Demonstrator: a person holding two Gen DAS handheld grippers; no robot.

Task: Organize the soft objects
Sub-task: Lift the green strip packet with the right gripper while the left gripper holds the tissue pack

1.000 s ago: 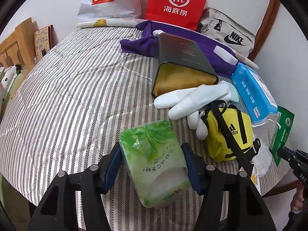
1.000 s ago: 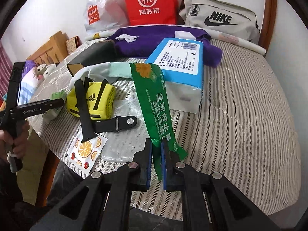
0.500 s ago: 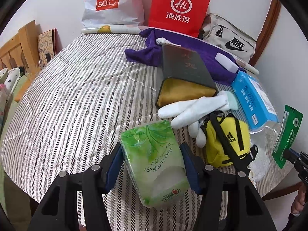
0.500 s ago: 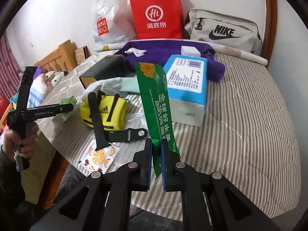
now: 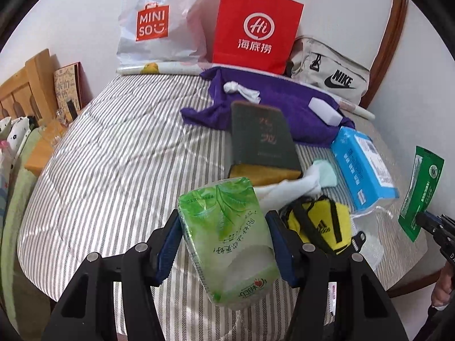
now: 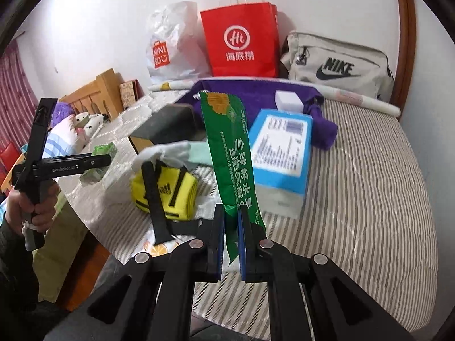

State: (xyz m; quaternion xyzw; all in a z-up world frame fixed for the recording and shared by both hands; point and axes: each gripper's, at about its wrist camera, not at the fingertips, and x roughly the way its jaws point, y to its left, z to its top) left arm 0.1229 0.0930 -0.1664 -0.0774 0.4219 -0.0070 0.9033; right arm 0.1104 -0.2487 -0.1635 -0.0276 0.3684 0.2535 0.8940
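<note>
My left gripper (image 5: 224, 227) is shut on a light-green tissue pack (image 5: 227, 236) and holds it lifted above the striped bed's near edge; the pack also shows in the right wrist view (image 6: 102, 159). My right gripper (image 6: 231, 221) is shut on a long green snack packet (image 6: 230, 153), held upright above the bed; the packet also shows at the right of the left wrist view (image 5: 421, 190). On the bed lie a yellow Adidas pouch (image 6: 165, 190), white gloves (image 5: 287, 187), a blue tissue box (image 6: 281, 147) and a purple towel (image 5: 273, 105).
A dark box with a yellow end (image 5: 261, 142) lies mid-bed. A red paper bag (image 5: 256, 28), a Miniso bag (image 5: 156, 25) and a Nike bag (image 5: 332, 76) stand against the wall. A fruit-print sheet (image 6: 159, 247) lies at the bed's near edge. The striped cover (image 5: 113, 156) stretches left.
Both grippers have risen with their loads and tilted up, so the bags at the wall show more fully. The tissue pack and the green packet stay gripped.
</note>
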